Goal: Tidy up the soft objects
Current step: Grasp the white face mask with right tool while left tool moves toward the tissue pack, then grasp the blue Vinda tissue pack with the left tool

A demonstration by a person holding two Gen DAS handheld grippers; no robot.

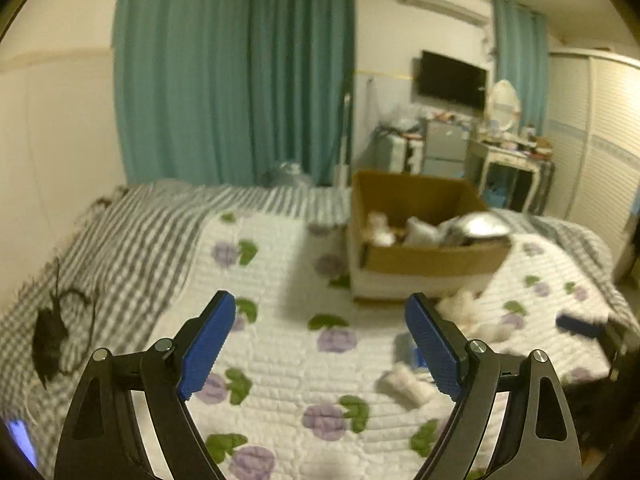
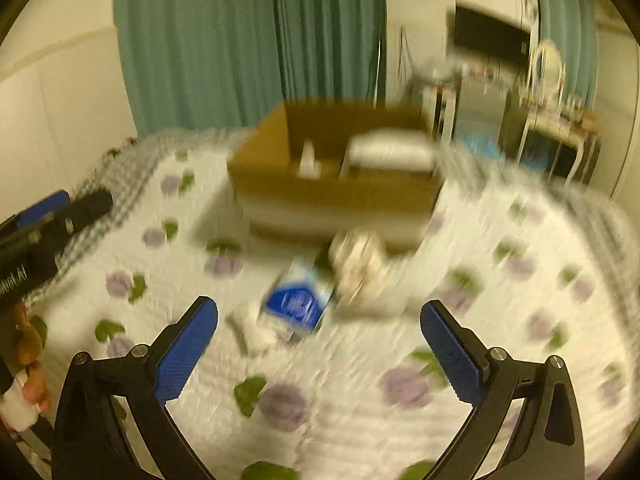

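The blue-and-white soft pack [image 2: 298,300] lies dead ahead of my right tool [image 2: 318,344], long axis running away; both tools spread, empty.

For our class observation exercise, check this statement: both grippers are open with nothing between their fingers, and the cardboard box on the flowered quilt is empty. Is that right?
Not quite. The cardboard box is not empty: the left wrist view shows white soft items and something silvery inside it. The rest stands: the left gripper and right gripper are open with nothing between them, and the box sits on the flowered quilt.
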